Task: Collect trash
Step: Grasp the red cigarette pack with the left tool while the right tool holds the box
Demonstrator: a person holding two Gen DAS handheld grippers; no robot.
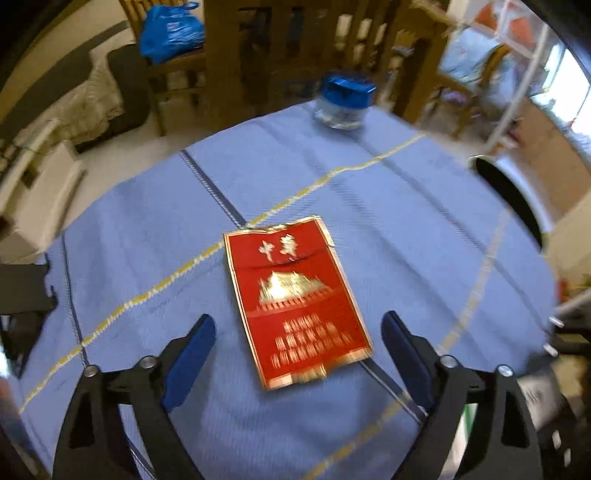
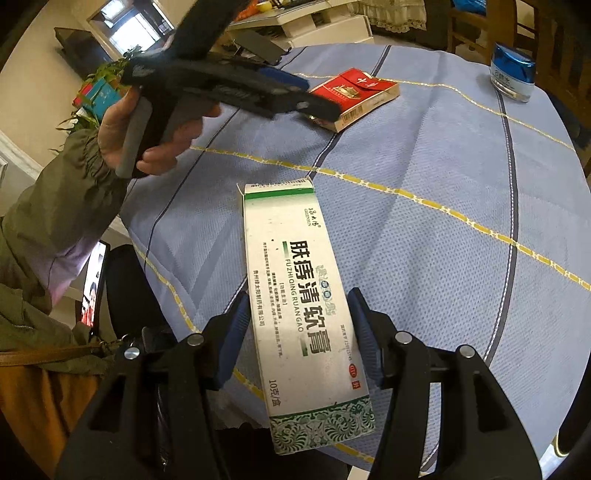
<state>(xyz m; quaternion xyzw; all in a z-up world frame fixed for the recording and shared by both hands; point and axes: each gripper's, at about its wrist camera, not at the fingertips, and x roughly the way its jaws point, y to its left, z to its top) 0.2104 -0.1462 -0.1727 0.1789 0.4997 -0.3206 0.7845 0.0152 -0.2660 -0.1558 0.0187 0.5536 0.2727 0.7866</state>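
Note:
A red and gold cigarette pack (image 1: 295, 299) lies flat on the blue tablecloth (image 1: 369, 192). My left gripper (image 1: 298, 325) is open, hovering above the pack's near end with a finger on each side. The right wrist view shows the same pack (image 2: 360, 94) and the left gripper (image 2: 306, 94) above it, held by a hand. A white and green ointment box (image 2: 299, 295) lies on the cloth. My right gripper (image 2: 298, 306) is open, its blue pads (image 2: 236, 325) on either side of the box, close to it.
A glass jar with a blue lid (image 1: 345, 101) (image 2: 511, 74) stands at the table's far edge. Wooden chairs (image 1: 288, 40) stand beyond, one holding a blue plastic bag (image 1: 170, 31). A black-lined bin (image 1: 509, 199) sits right of the table.

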